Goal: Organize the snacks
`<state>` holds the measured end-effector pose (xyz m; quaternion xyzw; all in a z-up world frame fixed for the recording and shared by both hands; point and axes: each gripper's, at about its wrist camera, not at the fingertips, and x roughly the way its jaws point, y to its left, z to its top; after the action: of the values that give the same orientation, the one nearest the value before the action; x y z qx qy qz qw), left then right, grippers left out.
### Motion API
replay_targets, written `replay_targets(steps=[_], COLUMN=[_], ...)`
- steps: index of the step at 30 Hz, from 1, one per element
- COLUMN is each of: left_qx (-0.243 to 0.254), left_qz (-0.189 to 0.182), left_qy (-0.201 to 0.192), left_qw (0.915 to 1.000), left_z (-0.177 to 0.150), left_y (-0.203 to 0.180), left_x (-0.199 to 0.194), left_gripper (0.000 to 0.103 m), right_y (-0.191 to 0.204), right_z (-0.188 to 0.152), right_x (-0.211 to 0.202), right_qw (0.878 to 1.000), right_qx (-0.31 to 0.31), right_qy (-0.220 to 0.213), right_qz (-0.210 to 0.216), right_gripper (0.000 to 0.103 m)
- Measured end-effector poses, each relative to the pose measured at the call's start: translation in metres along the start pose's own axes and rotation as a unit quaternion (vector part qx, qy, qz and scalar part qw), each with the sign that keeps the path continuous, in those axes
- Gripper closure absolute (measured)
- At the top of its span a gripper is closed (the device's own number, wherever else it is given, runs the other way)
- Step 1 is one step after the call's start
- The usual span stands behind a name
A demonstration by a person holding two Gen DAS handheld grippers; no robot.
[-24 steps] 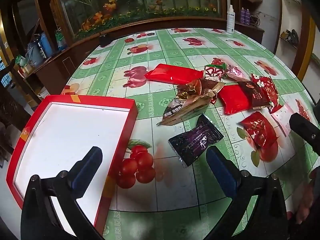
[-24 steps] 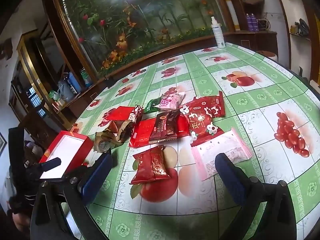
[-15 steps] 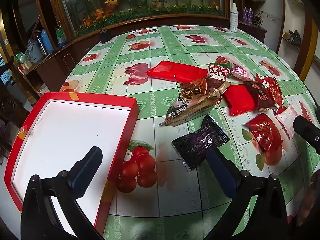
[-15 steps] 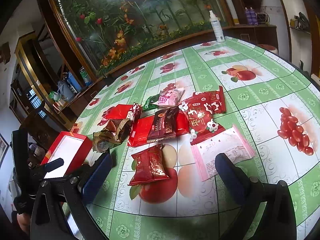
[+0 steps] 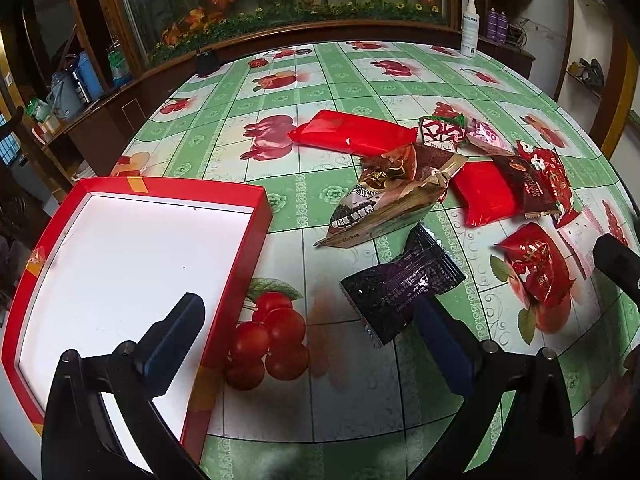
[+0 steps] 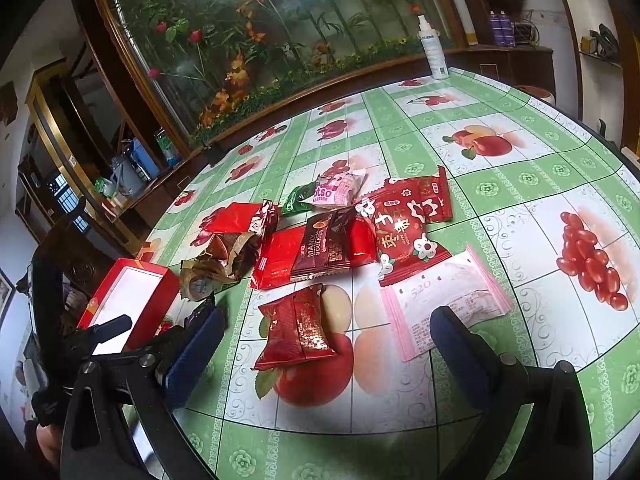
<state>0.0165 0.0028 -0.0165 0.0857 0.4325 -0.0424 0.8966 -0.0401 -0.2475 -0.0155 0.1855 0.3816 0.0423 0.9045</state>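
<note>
Snacks [image 5: 404, 200] unmoved on the counter [image 5: 360, 80]; left gripper [image 5: 308, 332] has edged nearer the black packet [image 5: 400, 284], both grippers [image 6: 324, 344] gaping.

a white spray bottle [image 5: 469, 27] stands at the far edge of the fruit-patterned tablecloth [image 5: 320, 80].

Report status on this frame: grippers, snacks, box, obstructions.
Left hand-held gripper open, empty, over black packet. Right hand-held gripper open over red packet. Red box empty. Nothing blocking.
</note>
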Motion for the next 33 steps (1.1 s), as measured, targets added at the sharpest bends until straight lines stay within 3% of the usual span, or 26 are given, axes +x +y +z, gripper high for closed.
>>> replay_targets(steps=[28, 33], left_qx=[0.002, -0.001], left_qz=[0.0, -0.003], left_qy=[0.006, 0.006], left_qw=[1.0, 1.0], left_z=[-0.001, 0.004], left_y=[0.002, 0.01], left_x=[0.01, 0.012], left_gripper=[0.0, 0.0], right_y=[0.002, 0.017], right_z=[-0.003, -0.006], right_x=[0.002, 0.012], right_qw=[1.0, 0.999], right_qx=[-0.003, -0.037], right_qy=[0.004, 0.024], right_qz=[-0.001, -0.014], right_gripper=[0.0, 0.001])
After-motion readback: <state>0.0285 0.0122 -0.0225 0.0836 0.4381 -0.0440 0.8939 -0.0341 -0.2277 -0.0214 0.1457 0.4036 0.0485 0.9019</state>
